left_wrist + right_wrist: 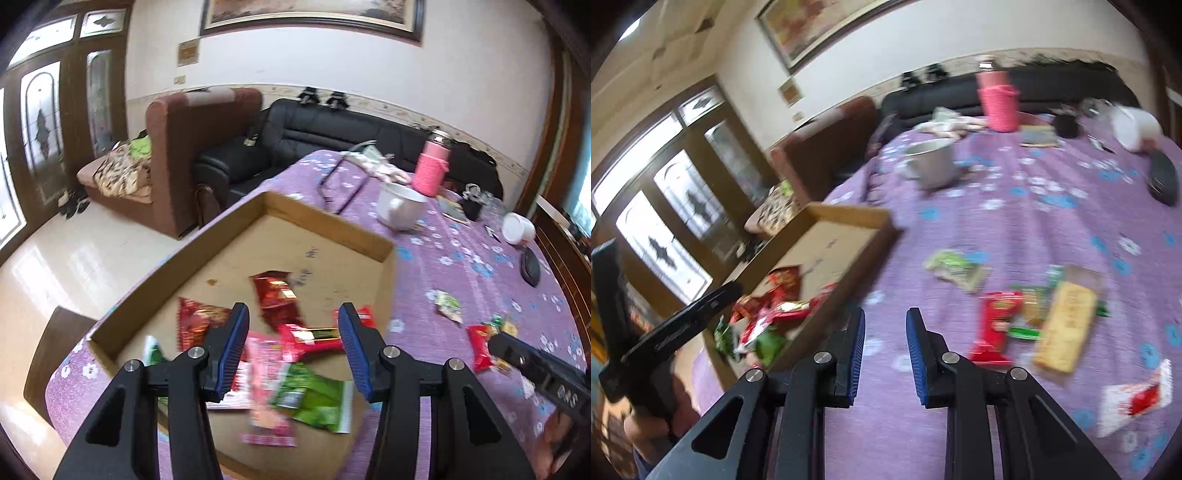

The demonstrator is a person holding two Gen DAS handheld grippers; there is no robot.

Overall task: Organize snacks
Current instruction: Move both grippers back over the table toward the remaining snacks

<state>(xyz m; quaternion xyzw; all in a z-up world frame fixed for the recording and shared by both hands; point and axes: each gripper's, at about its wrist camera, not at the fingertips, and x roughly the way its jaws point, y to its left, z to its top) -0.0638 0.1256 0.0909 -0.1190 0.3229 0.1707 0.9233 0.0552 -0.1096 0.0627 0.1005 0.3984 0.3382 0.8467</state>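
Observation:
A shallow cardboard box (pixel 332 221) sits on the purple flowered tablecloth and holds several snack packs, among them a red pack (pixel 275 291) and a green pack (pixel 314 397). My left gripper (pixel 291 350) hovers open and empty above the box. My right gripper (pixel 885 354) is open and empty over the cloth, just right of the box (pixel 849 214). Loose snacks lie to its right: a red pack (pixel 995 321), a yellow cracker pack (pixel 1065 321), a green pack (pixel 955 269) and a white and red pack (pixel 1134 398).
A white mug (pixel 400 206), a pink bottle (pixel 430 168), a white cup (pixel 517 229) and a dark case (pixel 530 267) stand at the far side of the table. Sofas and a glass door lie beyond the left table edge.

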